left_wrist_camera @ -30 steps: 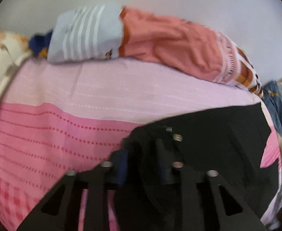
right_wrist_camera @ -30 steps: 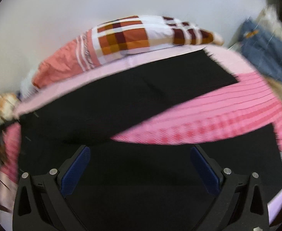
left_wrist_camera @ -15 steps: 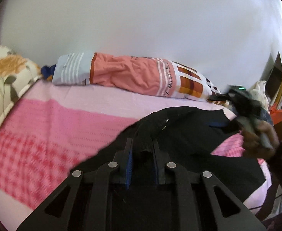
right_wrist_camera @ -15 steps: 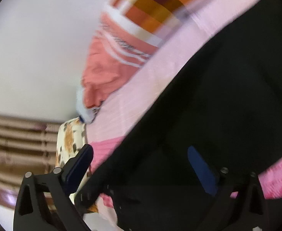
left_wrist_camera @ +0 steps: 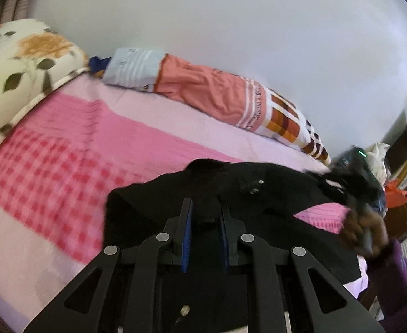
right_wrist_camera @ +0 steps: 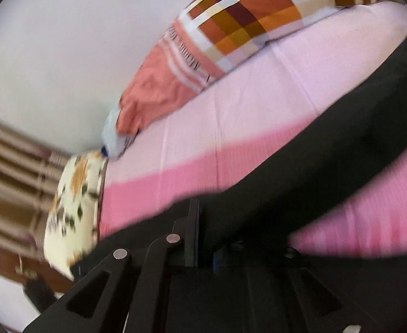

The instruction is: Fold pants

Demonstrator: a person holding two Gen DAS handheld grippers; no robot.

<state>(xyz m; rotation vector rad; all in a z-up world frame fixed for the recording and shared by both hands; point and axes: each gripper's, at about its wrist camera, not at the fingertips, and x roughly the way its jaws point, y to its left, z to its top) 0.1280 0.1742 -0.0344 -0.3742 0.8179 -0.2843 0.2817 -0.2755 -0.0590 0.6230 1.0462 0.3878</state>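
Left wrist view: left gripper (left_wrist_camera: pixel 204 216) is clamped on a bunched edge of the black pants (left_wrist_camera: pixel 259 191), as 0.5 s ago; fabric is now raised ahead of the tips over the pink bedsheet (left_wrist_camera: pixel 72 149), w/ the right gripper (left_wrist_camera: pixel 350 183) seen far right, at the cloth

Right wrist view: right gripper (right_wrist_camera: pixel 203 236), spread wide 1 s ago, is now closed on pants fabric; bolster pillow (right_wrist_camera: pixel 231 33) far ahead. Both ends seem held, so the fold can likely start
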